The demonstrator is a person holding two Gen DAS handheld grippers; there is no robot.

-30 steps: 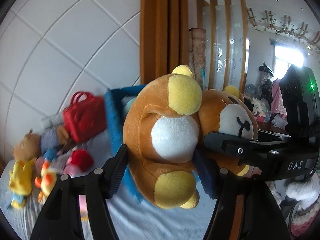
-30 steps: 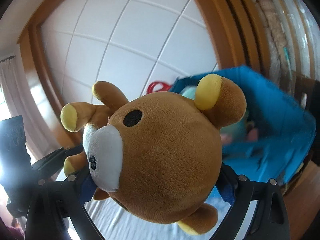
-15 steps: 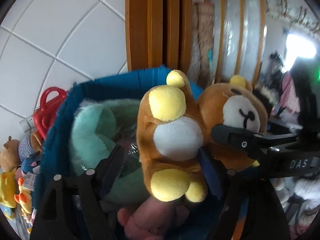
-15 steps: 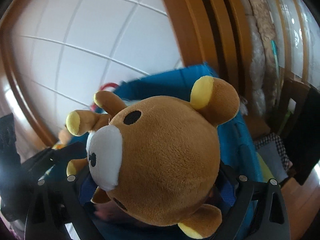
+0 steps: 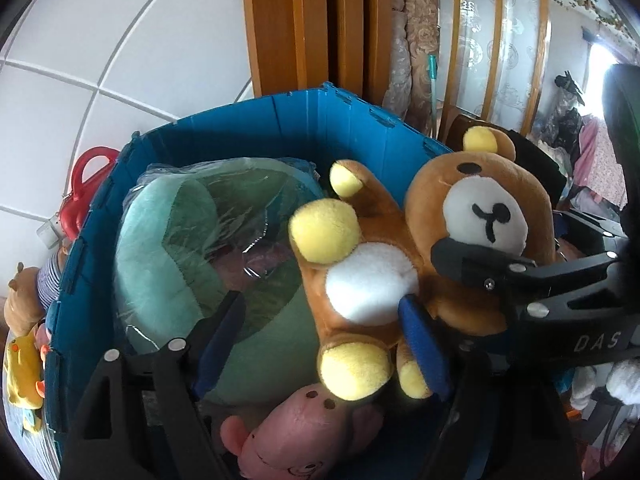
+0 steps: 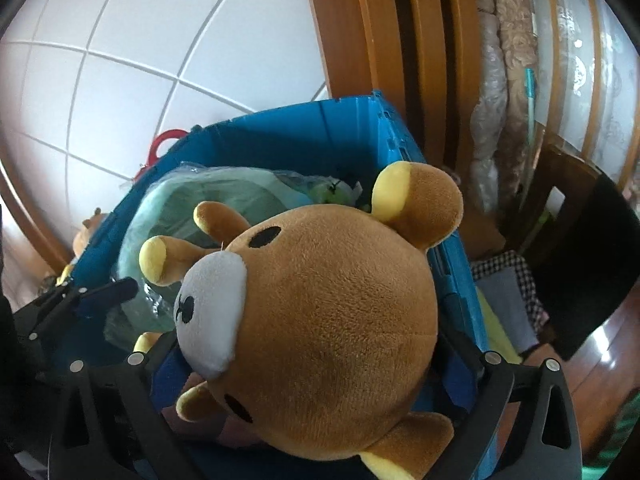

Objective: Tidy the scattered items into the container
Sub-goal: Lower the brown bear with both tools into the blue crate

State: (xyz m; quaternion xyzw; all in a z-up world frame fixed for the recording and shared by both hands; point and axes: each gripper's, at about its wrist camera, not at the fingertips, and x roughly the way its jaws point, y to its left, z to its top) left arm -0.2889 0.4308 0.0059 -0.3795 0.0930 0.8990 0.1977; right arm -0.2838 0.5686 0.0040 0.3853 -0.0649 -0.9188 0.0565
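A brown bear plush (image 5: 372, 280) with yellow paws hangs over the open blue container (image 5: 280, 120). My left gripper (image 5: 320, 340) is opening. The bear's belly leans on its right pad, and a wide gap shows at the left pad (image 5: 220, 336). My right gripper (image 6: 312, 360) has the bear's head (image 6: 340, 320) filling the space between its fingers while its jaws open. One right finger (image 5: 472, 260) crosses the bear's chin in the left wrist view. The bear's feet hang just above a pink plush (image 5: 300, 432) inside the container (image 6: 300, 132).
A large green plush in clear plastic (image 5: 168, 248) fills most of the container. Outside its left wall lie a red handbag (image 5: 80, 196) and several small toys (image 5: 22, 364). A wooden door frame (image 5: 312, 20) rises behind. A dark chair (image 6: 580, 260) stands to the right.
Both grippers carried the bear from beside the container to above its inside. The left jaws have spread, so the bear's body now rests against one pad only and has tilted.
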